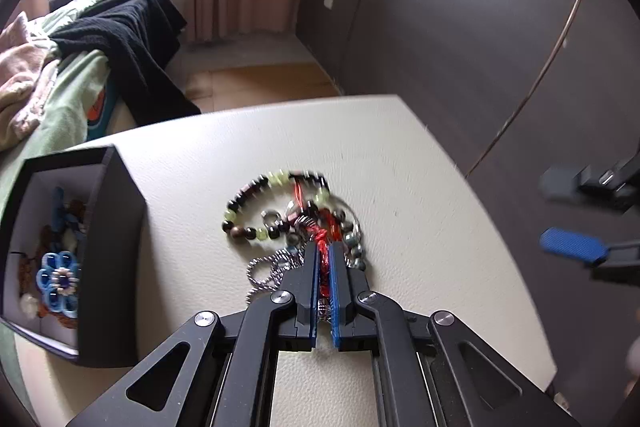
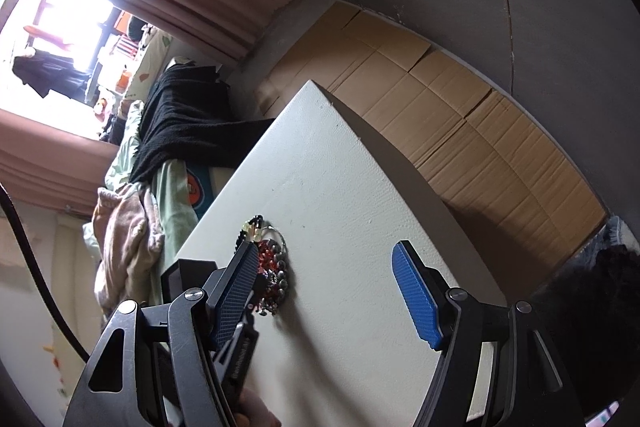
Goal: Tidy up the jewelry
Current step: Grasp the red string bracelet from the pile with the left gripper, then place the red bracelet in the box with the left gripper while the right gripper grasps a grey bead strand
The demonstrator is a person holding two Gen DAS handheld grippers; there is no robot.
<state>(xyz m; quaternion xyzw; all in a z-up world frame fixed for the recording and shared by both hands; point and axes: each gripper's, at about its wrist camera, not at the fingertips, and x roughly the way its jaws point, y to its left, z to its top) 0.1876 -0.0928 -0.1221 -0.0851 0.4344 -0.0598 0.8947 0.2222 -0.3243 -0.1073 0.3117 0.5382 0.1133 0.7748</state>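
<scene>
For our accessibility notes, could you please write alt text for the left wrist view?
The left gripper, its blue-padded fingers shut on a red strand in a tangled pile of beaded bracelets and silver chains, works on a cream leather-textured tabletop. A dark open box holding a blue flower ornament stands left.

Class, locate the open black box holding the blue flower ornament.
In the left wrist view, the black box sits at the left edge of the white tabletop, left of the tangled jewelry pile that the left gripper pinches.
</scene>
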